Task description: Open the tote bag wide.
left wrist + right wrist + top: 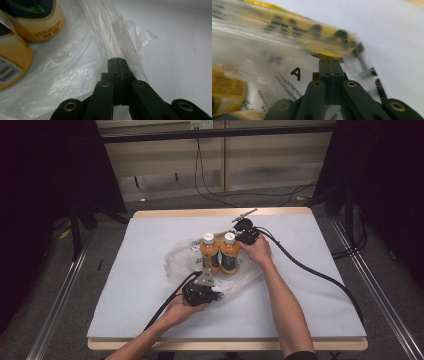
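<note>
Gripping both edges of the bag around two bottles

Pinching clear film, the left gripper [116,60] has its black jaws pressed together on a gathered fold of the plastic bag [75,72], low and centre in the left gripper view. The right gripper [328,60] is likewise closed, its jaw tips clamped on a printed stretch of the same bag near the middle of the right gripper view, with blurred yellow-and-black lettering running across the upper left.

In the high view the left gripper [202,287] sits just below centre, at the near edge of the bag [175,257], and the right gripper [246,234] lies to the upper right of it, at the far edge. Between them two orange bottles [220,254] with white caps stand upright and side by side on the crumpled bag, at the middle of the white table [150,310].

Judging by this, the step in hand is bagging the bottles: both edges are caught, the bottles not yet enclosed. The next move likely calls for lifting both edges together and drawing them up around the bottles without tipping them or letting the thin film slip.
</note>
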Demonstrator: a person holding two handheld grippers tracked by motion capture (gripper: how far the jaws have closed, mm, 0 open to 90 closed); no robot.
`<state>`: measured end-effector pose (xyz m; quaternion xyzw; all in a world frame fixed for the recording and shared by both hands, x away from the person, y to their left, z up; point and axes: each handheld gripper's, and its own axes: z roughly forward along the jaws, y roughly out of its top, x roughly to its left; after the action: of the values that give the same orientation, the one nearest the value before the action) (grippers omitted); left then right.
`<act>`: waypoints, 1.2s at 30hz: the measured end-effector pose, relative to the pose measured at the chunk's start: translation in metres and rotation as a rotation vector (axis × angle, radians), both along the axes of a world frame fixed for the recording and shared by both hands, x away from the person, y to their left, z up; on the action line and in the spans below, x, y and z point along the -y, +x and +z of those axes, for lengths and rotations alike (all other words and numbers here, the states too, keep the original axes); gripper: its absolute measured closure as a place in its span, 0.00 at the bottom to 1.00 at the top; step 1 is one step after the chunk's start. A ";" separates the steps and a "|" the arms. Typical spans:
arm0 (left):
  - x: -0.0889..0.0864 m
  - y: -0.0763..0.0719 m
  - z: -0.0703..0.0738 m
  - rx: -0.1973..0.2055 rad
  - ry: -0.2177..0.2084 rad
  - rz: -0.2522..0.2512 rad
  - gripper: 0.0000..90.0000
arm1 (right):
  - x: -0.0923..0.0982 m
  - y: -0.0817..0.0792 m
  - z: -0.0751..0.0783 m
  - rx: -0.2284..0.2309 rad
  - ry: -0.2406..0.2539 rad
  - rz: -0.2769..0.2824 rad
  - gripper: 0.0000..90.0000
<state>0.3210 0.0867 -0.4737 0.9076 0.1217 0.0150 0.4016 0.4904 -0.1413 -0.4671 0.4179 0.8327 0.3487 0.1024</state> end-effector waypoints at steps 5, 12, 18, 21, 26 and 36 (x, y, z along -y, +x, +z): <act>0.000 -0.001 0.004 -0.003 -0.050 -0.006 1.00 | 0.008 -0.010 0.014 0.031 0.050 0.022 1.00; -0.003 0.001 0.007 0.002 -0.066 0.024 1.00 | 0.018 -0.023 0.029 0.074 0.086 0.046 1.00; -0.008 0.002 0.012 0.011 -0.108 0.036 1.00 | 0.027 -0.037 0.037 0.114 0.110 0.055 1.00; -0.011 0.002 0.015 0.021 -0.140 0.048 0.97 | 0.032 -0.043 0.041 0.133 0.119 0.055 1.00; -0.017 0.004 0.021 0.025 -0.193 0.074 0.88 | 0.042 -0.058 0.046 0.163 0.114 0.060 0.99; -0.028 0.003 0.034 0.081 -0.224 0.108 0.52 | 0.067 -0.095 0.055 0.263 0.158 0.018 0.41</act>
<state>0.3241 0.1144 -0.4399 0.8477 0.1548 0.0596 0.5039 0.3950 -0.2078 -0.4125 0.3678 0.7857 0.4659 0.1741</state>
